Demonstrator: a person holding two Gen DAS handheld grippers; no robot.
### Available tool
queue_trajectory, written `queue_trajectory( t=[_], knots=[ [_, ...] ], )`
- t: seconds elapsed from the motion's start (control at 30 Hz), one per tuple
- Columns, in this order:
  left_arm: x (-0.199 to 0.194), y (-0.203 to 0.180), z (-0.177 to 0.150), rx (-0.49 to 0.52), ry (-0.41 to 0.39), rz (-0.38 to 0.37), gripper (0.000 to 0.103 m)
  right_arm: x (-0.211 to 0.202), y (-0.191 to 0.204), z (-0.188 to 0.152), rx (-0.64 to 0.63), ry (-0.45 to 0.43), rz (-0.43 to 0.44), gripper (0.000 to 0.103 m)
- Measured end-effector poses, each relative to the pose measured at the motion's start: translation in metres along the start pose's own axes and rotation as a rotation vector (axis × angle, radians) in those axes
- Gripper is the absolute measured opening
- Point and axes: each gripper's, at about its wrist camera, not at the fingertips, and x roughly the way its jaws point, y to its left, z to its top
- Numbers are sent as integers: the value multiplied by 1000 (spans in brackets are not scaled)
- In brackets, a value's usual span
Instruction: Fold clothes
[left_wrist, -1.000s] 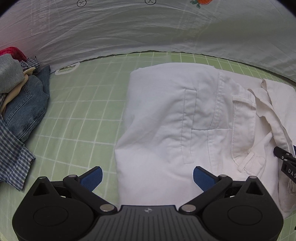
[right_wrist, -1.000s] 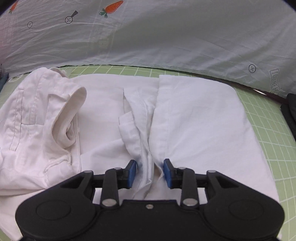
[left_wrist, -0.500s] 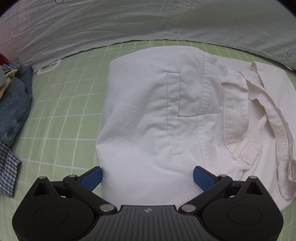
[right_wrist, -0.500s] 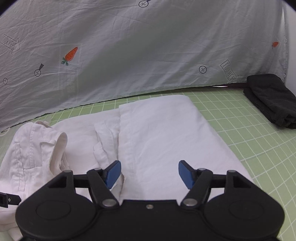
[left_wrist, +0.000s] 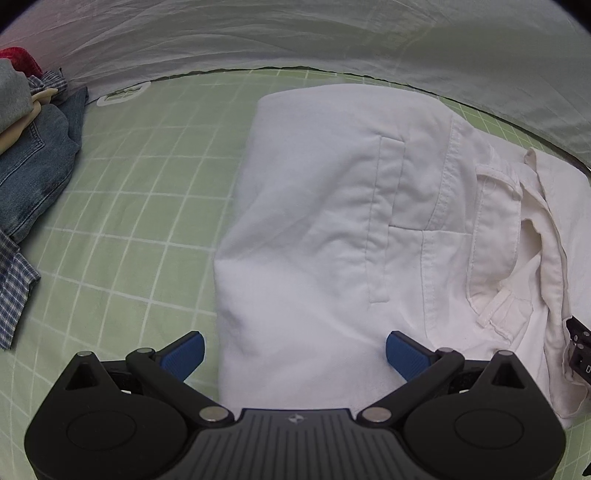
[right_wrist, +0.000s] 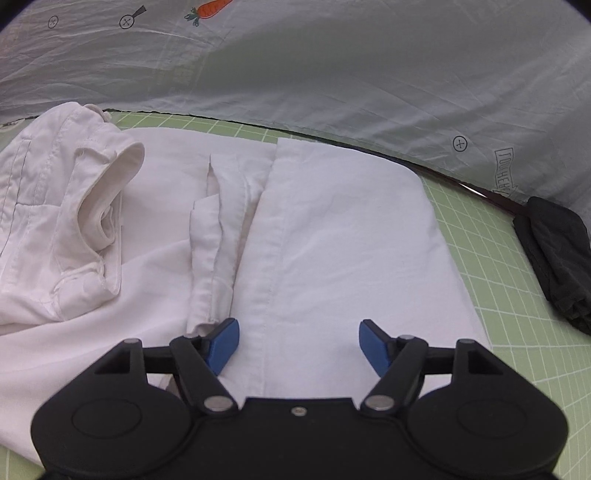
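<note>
The white trousers (left_wrist: 332, 229) lay on the green gridded tabletop (left_wrist: 140, 206), partly folded: the waistband end with its welt pocket was turned over on the left side, the leg end (right_wrist: 351, 236) was turned over on the right, and a strip of bunched hem and single-layer cloth showed between the two flaps. The left claw (left_wrist: 293, 352) hovered low at the near edge of the waistband flap, jaws wide apart and holding nothing; the right claw (right_wrist: 299, 345) stood likewise at the near edge of the leg flap, jaws apart and empty. Judgement: the garment was mid-fold, both ends brought inward but not stacked into one bundle. The next move likely called for taking one flap at its near edge through all layers and carrying it across the other, while keeping the loose hem in the middle from spilling out; the gaping waistband (right_wrist: 107, 199) looked liable to buckle. A heap of other clothes, with blue denim (left_wrist: 33, 173) and checked fabric (left_wrist: 14, 291), lay well apart on the left, and a dark folded garment (right_wrist: 557, 254) lay at the far right. Writing: the grey backdrop sheet (right_wrist: 332, 74) bore a carrot print, crossed-circle marks and a boxed word, too small to read with confidence. A white label (left_wrist: 123, 96) at the tabletop's far edge was illegible.
</note>
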Motion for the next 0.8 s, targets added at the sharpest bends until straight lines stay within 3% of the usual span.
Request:
queue_trajectory(
  t=[0.27,0.43,0.53,0.6,0.67,0.8],
  knots=[
    [4,22,-4,-85,-11,-59,103,-13,-35,-9,161,-3,-44,98],
    [12,31,-7,-131,3,-108,102,-12,-51,-13,220,22,-90,98],
    [16,37,-8,-158,11,-138,95,-14,-54,-16,224,33,-108,98],
    [15,34,-7,-152,4,-155,82,-13,-54,-18,226,45,-120,98],
    [12,29,-5,-139,-6,-171,41,-12,-55,-19,229,57,-132,98],
    [1,23,-2,-134,-30,-166,14,-13,-61,-18,237,63,-151,98]
  ],
)
